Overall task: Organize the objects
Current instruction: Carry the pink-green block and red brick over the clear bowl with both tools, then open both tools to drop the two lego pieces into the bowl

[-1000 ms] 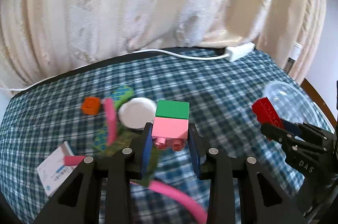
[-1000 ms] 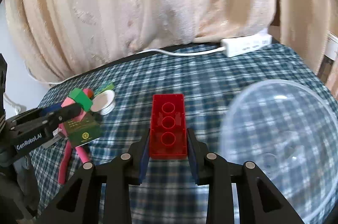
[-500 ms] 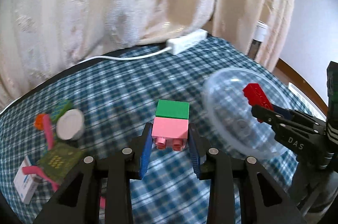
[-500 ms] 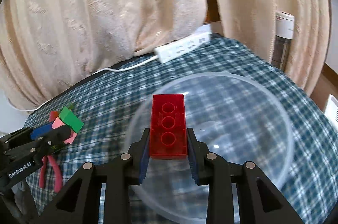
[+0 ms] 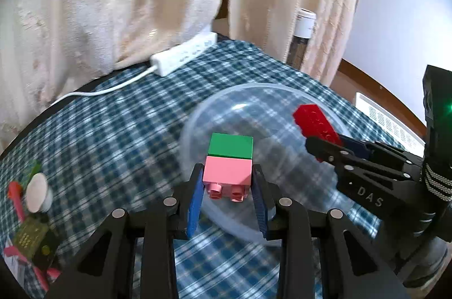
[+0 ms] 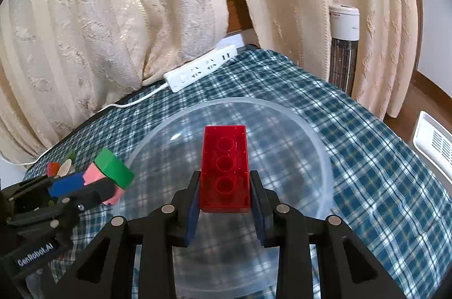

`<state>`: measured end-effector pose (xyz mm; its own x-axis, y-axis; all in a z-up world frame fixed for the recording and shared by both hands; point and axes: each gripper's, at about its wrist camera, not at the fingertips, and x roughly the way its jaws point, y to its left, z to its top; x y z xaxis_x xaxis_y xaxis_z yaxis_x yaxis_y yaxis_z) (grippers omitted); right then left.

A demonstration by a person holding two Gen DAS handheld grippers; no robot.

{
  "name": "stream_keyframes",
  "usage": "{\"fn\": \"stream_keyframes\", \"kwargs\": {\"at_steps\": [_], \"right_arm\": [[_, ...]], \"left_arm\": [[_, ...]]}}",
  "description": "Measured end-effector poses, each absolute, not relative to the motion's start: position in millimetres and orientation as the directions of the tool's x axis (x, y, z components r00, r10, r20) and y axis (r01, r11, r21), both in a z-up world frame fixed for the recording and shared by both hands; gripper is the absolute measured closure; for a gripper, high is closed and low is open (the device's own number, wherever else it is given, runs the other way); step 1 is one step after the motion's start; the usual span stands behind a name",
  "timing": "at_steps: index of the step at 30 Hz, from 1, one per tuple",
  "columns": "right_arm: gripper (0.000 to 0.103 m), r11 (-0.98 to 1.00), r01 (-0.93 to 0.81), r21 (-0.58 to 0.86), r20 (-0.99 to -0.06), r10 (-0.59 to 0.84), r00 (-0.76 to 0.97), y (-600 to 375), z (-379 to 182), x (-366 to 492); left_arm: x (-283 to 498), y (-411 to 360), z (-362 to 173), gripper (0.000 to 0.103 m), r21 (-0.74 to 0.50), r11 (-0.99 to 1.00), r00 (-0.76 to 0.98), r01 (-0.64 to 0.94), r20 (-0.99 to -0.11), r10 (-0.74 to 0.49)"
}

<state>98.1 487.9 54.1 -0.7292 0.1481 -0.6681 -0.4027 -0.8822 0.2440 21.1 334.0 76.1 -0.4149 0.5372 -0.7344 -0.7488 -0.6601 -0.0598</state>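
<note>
Two handheld grippers are held over a clear plastic bowl [image 6: 319, 141] on a table covered w/ a blue-and-white checked cloth [image 6: 367, 157].

The right gripper [image 6: 225, 194] is pinched on a translucent red brick [image 6: 225, 174]. The brick's long axis runs straight ahead along the fingers, its hollow underside w/ three round tubes facing up. It is seen directly above the bowl's middle – the rim rings it on the far, left and right sides – so a release there would probably drop it inside.

The left gripper [image 5: 228, 186] is clamped on a pink-and-green block pair [image 5: 229, 163], pink part between the pads, green part at the far end. It sits over the bowl's near-left rim; the bowl's centre lies ahead and to the right. The right gripper is judged nearer the drop spot.

Readable writing: "DAS" on the right gripper's side in the left view, "GenRobot.AI" on the left gripper's side in the right view.

A white power strip [image 6: 202, 70] lies at the far edge by cream curtains [image 6: 113, 2]; small clutter – pink-handled pliers [image 5: 17, 203], a white disc [image 5: 36, 193] – lies at far left.
</note>
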Motion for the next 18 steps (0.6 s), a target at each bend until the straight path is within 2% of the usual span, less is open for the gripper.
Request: {"fn": "stream_keyframes", "kwargs": {"at_steps": [18], "right_arm": [[0.069,-0.870,-0.419,0.258,-0.676,0.147,-0.722,514,45,99]], "left_arm": [[19,375,58,0.069,-0.071,-0.630,-0.368,-0.773,-0.759,0.537]]}}
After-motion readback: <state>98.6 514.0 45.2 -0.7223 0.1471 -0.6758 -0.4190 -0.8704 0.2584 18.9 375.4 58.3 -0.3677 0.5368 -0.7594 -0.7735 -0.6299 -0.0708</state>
